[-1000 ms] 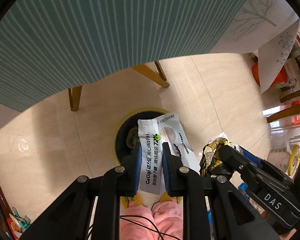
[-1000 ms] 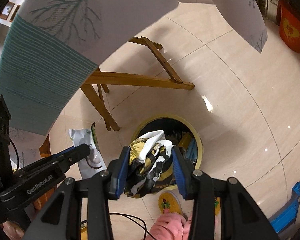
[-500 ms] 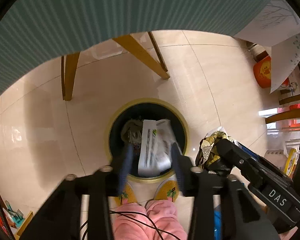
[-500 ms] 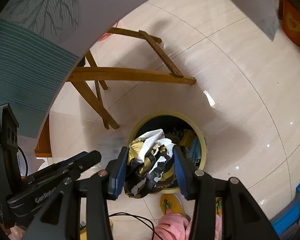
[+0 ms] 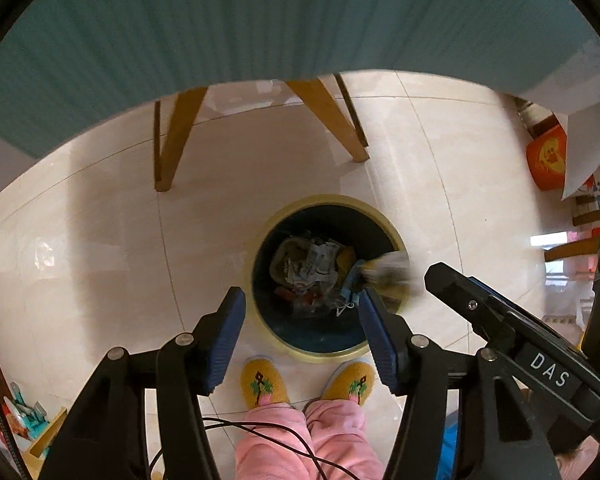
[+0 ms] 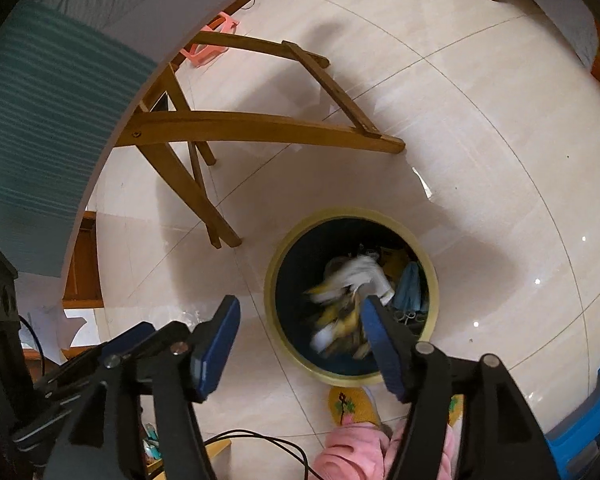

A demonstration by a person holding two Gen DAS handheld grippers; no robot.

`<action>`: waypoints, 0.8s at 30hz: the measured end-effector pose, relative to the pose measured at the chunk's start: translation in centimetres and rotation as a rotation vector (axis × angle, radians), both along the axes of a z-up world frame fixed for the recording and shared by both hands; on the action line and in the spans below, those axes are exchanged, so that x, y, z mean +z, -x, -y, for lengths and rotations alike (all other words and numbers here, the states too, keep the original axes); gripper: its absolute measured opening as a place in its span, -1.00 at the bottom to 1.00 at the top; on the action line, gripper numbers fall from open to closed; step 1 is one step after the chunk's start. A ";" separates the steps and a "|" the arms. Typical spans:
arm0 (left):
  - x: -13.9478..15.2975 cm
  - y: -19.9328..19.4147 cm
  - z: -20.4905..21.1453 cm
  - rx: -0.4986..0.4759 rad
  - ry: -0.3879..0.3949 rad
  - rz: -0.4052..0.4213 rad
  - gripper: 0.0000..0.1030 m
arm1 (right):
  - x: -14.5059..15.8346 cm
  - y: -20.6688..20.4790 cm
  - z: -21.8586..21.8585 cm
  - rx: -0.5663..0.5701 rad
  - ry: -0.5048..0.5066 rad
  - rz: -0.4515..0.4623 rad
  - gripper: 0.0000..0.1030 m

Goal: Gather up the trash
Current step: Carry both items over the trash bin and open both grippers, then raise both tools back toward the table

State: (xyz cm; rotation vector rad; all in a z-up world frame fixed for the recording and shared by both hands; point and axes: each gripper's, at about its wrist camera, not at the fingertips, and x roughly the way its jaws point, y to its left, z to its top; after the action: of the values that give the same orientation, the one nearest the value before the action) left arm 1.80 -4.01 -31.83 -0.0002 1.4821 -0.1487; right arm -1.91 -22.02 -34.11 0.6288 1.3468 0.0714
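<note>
In the left wrist view, the white printed packet that the left gripper (image 5: 301, 330) pinched a second ago is gone from between its pads; it now lies crumpled among the rubbish at the bottom of the bin (image 5: 260, 320), a round dark tub with a pale yellow rim standing on the cream tiled floor (image 5: 100, 240) just beyond the person's yellow slippers (image 5: 262, 382). The left jaws are spreading, with nothing between them. At the bin's right rim a blurred yellow and white wrapper (image 5: 388, 274) is falling; its outline is too smeared to read clearly. The right gripper's dark finger reaches in from the right, close to that wrapper. In the right wrist view, the black, yellow and white wrapper (image 6: 352, 292) that sat squeezed between the pads in the earlier frames has left them and shows as a streak inside the bin's (image 6: 430, 276) mouth, seemingly just clear of the right-hand pad. The right gripper (image 6: 298, 342) is opening wider and grips nothing. A blue mask (image 6: 410, 286) lies at the bin's right inner wall. Wooden table legs (image 6: 260, 130) stand on the floor beyond, to the left.
</note>
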 end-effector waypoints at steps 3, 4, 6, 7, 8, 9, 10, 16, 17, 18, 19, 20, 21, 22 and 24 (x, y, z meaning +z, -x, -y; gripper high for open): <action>0.7 0.2 -0.6 0.016 -0.001 0.005 0.11 | 0.3 -0.3 -0.4 0.015 0.014 0.004 0.36; 1.1 0.3 -0.8 0.022 0.000 0.008 0.11 | 0.4 -0.4 -0.6 0.021 0.017 0.002 0.36; 1.8 0.4 -1.3 0.034 0.002 0.011 0.11 | 0.8 -0.5 -0.8 0.033 0.023 0.002 0.35; 2.4 0.5 -1.5 0.042 0.006 0.013 0.11 | 1.3 -0.6 -1.0 0.040 0.028 0.002 0.36; 3.0 0.7 -1.7 0.049 0.008 0.016 0.11 | 1.6 -0.6 -1.1 0.048 0.032 0.002 0.35; 3.5 0.8 -1.9 0.054 0.011 0.018 0.11 | 2.4 -0.6 -1.3 0.061 0.036 0.006 0.35; 4.4 1.0 -2.1 0.060 0.015 0.022 0.11 | 2.9 -0.6 -1.4 0.069 0.039 0.008 0.36; 9.6 1.7 -2.6 0.080 0.032 0.041 0.13 | 8.1 -0.2 -1.9 0.127 0.055 0.030 0.35; 10.5 1.9 -2.6 0.083 0.036 0.045 0.19 | 9.3 0.0 -1.9 0.137 0.059 0.039 0.35; 11.8 2.1 -2.7 0.086 0.041 0.051 0.26 | 10.4 0.1 -1.9 0.145 0.062 0.047 0.35; 13.2 2.3 -2.7 0.091 0.047 0.060 0.29 | 11.3 0.2 -1.9 0.151 0.063 0.055 0.35; 14.5 2.5 -2.7 0.093 0.052 0.071 0.32 | 12.2 0.2 -1.8 0.156 0.063 0.062 0.35; 15.5 2.5 -2.8 0.093 0.055 0.080 0.32 | 13.4 0.4 -1.7 0.161 0.061 0.072 0.35; 16.7 2.7 -2.8 0.091 0.056 0.090 0.32 | 14.7 0.5 -1.6 0.167 0.061 0.082 0.35; 19.2 3.0 -2.9 0.086 0.058 0.110 0.38 | 17.2 0.7 -1.5 0.181 0.064 0.109 0.35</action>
State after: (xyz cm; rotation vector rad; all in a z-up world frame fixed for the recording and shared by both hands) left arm -1.16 -1.15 -12.62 -0.1008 1.3651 -0.1204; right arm -2.65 -20.53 -16.93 0.4421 1.2929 0.2053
